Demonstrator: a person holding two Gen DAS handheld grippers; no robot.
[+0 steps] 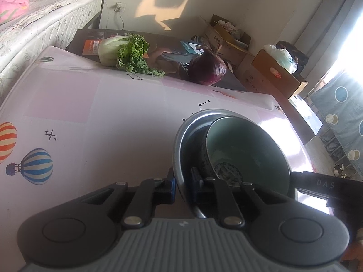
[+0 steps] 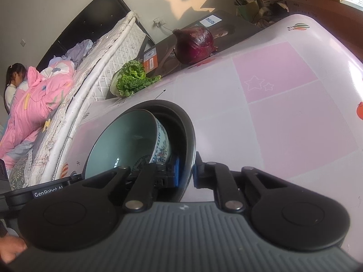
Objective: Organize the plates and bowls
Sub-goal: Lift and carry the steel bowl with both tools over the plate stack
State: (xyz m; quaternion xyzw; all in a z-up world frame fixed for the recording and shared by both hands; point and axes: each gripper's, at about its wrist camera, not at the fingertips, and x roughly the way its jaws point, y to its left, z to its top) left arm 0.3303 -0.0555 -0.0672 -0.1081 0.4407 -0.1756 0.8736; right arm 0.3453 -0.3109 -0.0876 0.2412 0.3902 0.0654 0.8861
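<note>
Left tongs (image 1: 183, 187) are clamped on the near rim of the metal bowl (image 1: 181, 140), one pad inside the wall, one outside. Right tongs (image 2: 186, 172) are likewise closed on the opposite rim of the same metal bowl (image 2: 189, 136). The ceramic bowl (image 1: 245, 145), pale green inside with blue pattern outside, sits tilted within the metal one. Both rest on the desk (image 1: 102, 117). A red onion (image 1: 207, 69) and leafy cabbage (image 1: 123, 53) lie at the desk's far edge, well apart from the bowls.
</note>
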